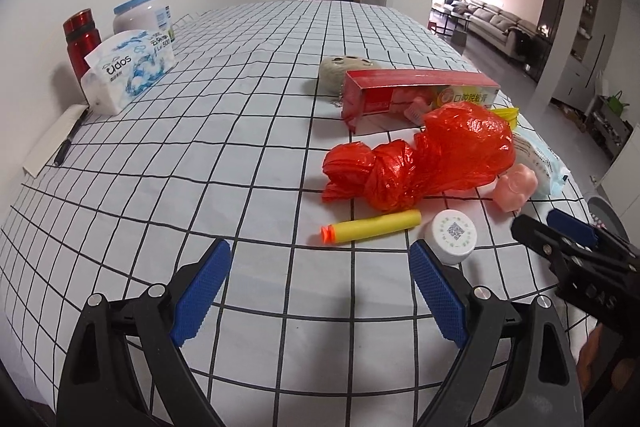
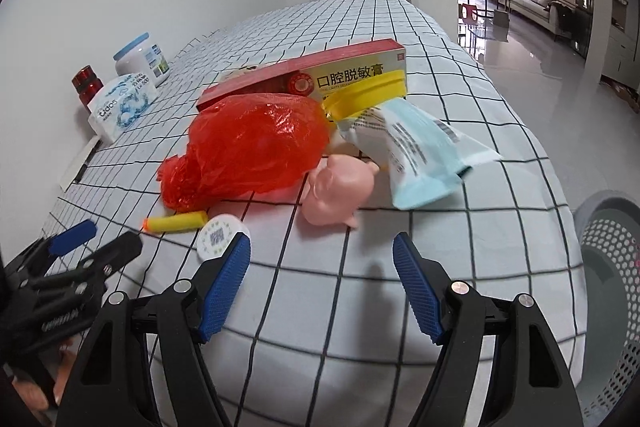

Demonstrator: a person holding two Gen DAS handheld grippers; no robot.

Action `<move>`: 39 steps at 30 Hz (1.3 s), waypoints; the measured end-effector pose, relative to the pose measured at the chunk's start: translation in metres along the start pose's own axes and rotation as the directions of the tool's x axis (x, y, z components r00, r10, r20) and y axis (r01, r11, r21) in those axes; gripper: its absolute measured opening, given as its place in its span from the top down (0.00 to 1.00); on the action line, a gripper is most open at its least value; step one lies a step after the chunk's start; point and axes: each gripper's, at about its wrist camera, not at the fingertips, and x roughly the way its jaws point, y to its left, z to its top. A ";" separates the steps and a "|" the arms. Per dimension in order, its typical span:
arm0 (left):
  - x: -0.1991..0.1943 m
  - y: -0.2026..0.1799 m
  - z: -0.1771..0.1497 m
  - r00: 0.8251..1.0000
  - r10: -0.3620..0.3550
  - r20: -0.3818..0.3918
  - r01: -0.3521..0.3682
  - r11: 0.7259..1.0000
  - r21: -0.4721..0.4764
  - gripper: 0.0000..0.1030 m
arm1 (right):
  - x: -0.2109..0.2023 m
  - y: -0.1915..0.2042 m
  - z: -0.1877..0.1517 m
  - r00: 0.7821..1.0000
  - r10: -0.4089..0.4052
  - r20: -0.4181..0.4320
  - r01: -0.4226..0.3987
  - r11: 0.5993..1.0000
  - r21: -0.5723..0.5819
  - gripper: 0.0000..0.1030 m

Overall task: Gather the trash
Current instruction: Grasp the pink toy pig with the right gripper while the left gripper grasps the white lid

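both tongs, left [image 1: 320,259] and right [image 2: 322,253], gape wide and hold nothing above the checked surface [image 1: 200,167], where the red bag [image 1: 432,159], dart [image 1: 372,225], cap [image 1: 452,235], pig [image 2: 336,191] and box [image 2: 320,79] lie clustered just ahead.

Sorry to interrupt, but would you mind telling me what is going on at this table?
A person is clearing trash with two handheld grippers. Both the left gripper and the right gripper hang open above the checked tablecloth, holding nothing. Ahead lie a red plastic bag, a yellow foam dart, a white cap, a pink pig toy and a toothpaste box. A grey basket waits at the right.
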 end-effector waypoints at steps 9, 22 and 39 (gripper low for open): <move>0.004 0.001 -0.003 1.000 -0.006 -0.017 0.005 1.000 -0.018 0.13 | 0.021 0.000 0.017 0.998 -0.049 -0.030 0.049 0.999 -0.011 0.32; 0.002 -0.015 -0.005 0.999 -0.026 -0.035 0.025 1.000 -0.004 0.13 | 0.021 -0.002 0.019 1.000 0.005 -0.026 -0.006 0.999 -0.036 0.71; 0.016 -0.065 -0.004 0.996 -0.067 -0.061 0.064 0.997 -0.050 0.12 | -0.055 -0.057 -0.030 0.998 0.018 0.058 -0.021 0.998 0.059 0.72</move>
